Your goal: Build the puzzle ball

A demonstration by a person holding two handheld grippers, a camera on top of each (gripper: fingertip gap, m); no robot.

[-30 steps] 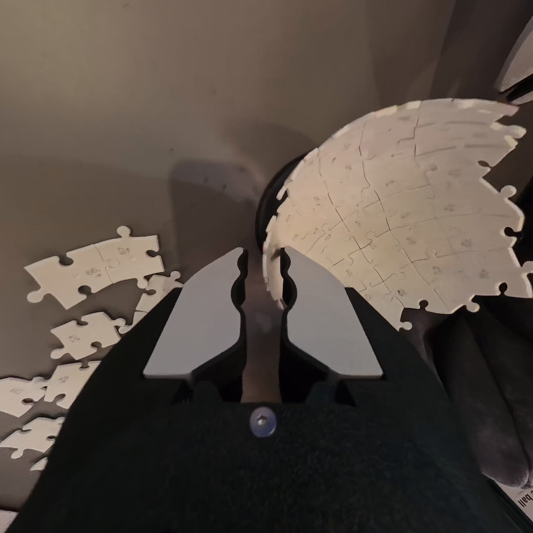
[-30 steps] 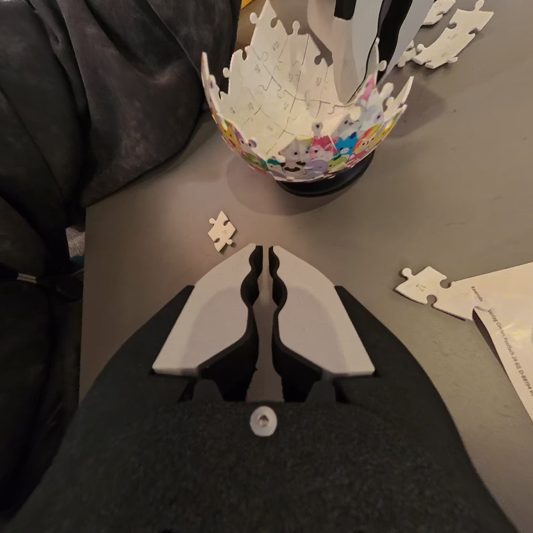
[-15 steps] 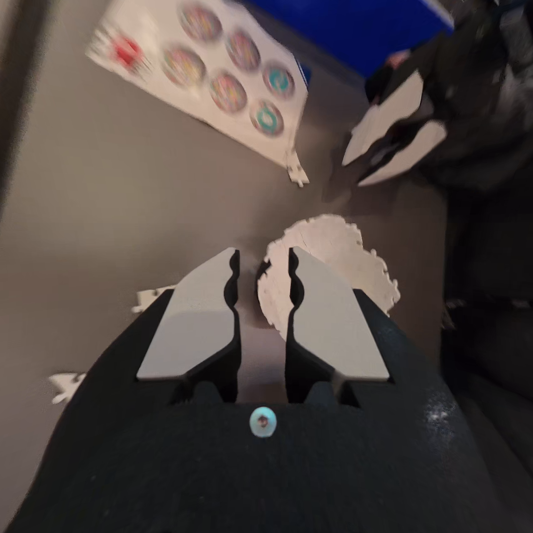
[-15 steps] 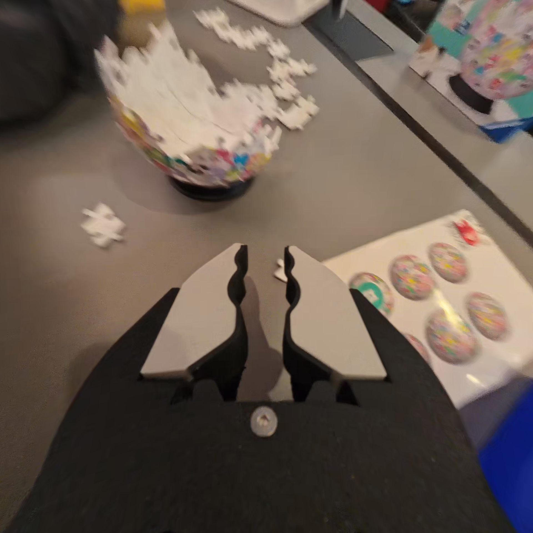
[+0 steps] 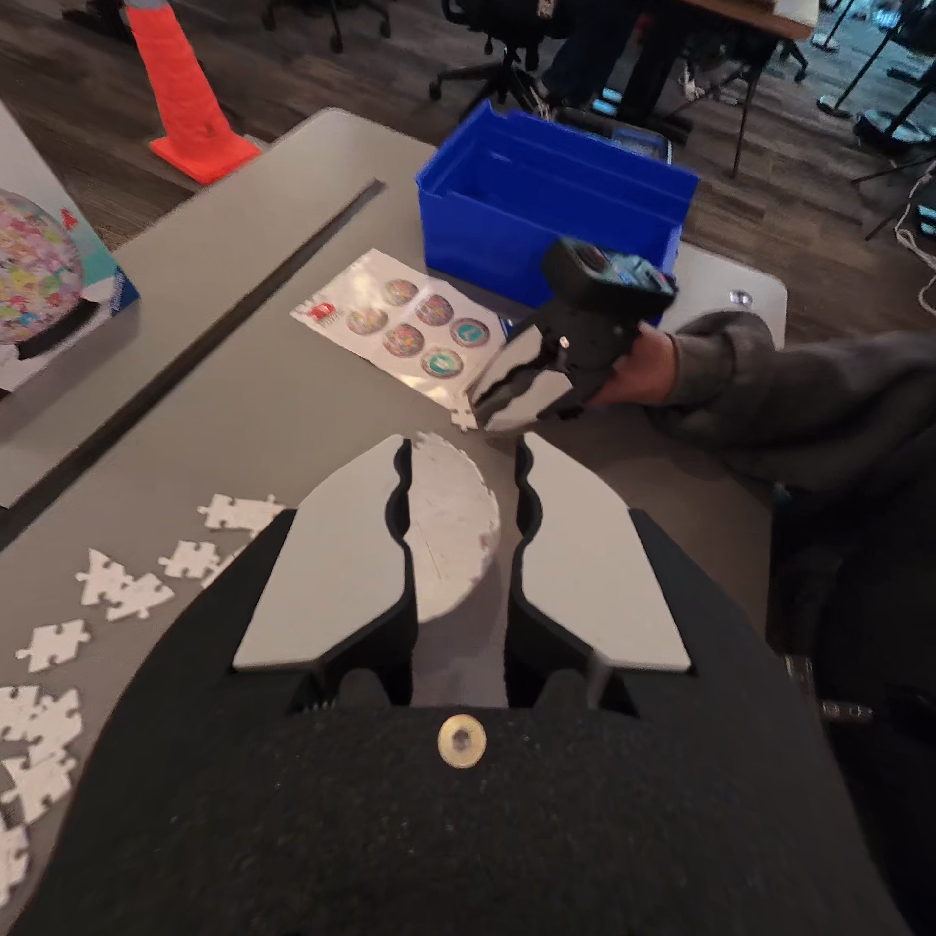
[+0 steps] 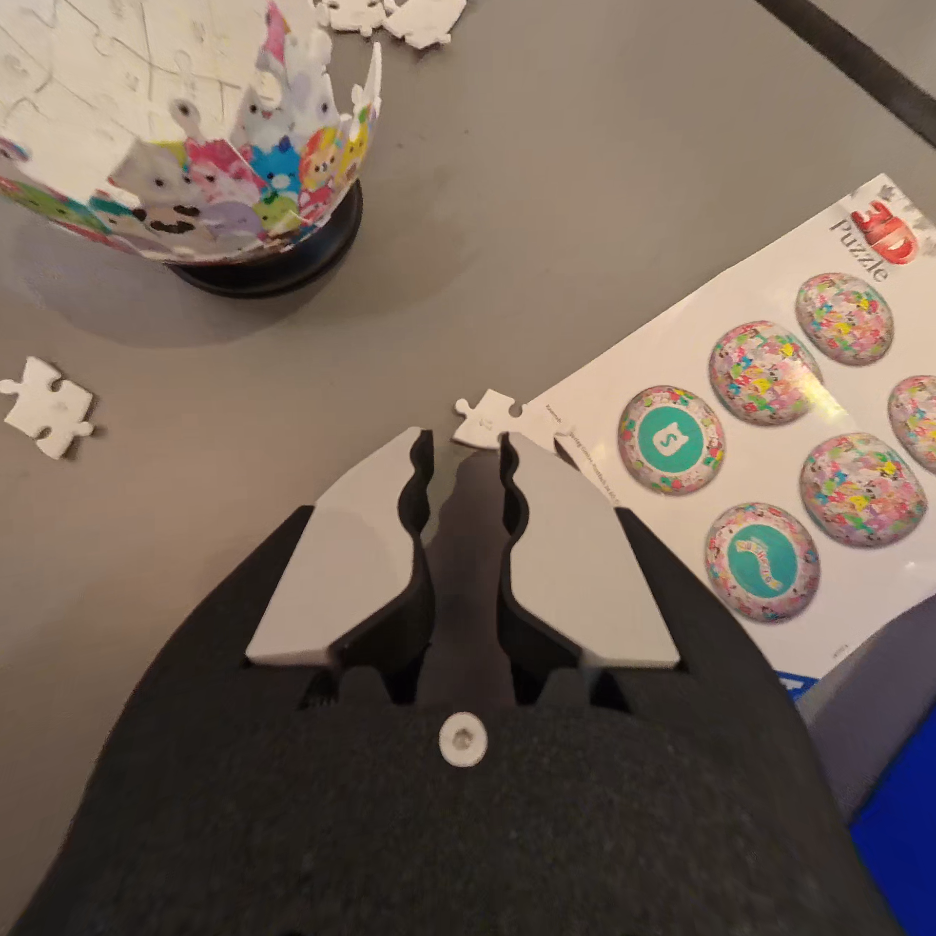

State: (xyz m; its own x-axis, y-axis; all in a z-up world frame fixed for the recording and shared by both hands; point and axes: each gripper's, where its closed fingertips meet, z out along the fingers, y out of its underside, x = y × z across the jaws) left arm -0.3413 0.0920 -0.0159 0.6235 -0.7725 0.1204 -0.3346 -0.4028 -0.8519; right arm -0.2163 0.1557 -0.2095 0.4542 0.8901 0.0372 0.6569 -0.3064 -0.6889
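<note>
The half-built puzzle ball [image 6: 177, 126] is a bowl of joined pieces, white inside and with colourful figures outside, on a black stand [image 6: 283, 263]. In the left wrist view the ball [image 5: 451, 527] shows below and between my fingers. My left gripper [image 5: 463, 445] is open and empty above it. My right gripper [image 6: 466, 438] is open and empty, low over the table. A loose white piece [image 6: 483, 420] lies just past its tips, against the sheet's edge. The left wrist view shows the right gripper [image 5: 486, 410] beside that piece [image 5: 463, 418].
An instruction sheet [image 6: 759, 430] lies right of the right gripper. Another loose piece [image 6: 48, 405] lies left of it. Several white pieces [image 5: 121, 587] lie left of the ball. A blue bin [image 5: 552, 202], the puzzle box [image 5: 40, 283], an orange cone [image 5: 192, 101] and a sleeved arm [image 5: 785, 385] are also in view. One gripper's finger ends stand about 25 cm off the other's. The left gripper is farther from the loose piece [image 6: 48, 405], some 20 cm, than the right, some 15 cm.
The left gripper has drawn back from the ball's rim, tilted up and opened wider. The right gripper has swung right, from near the ball to the loose piece by the sheet, and opened.
</note>
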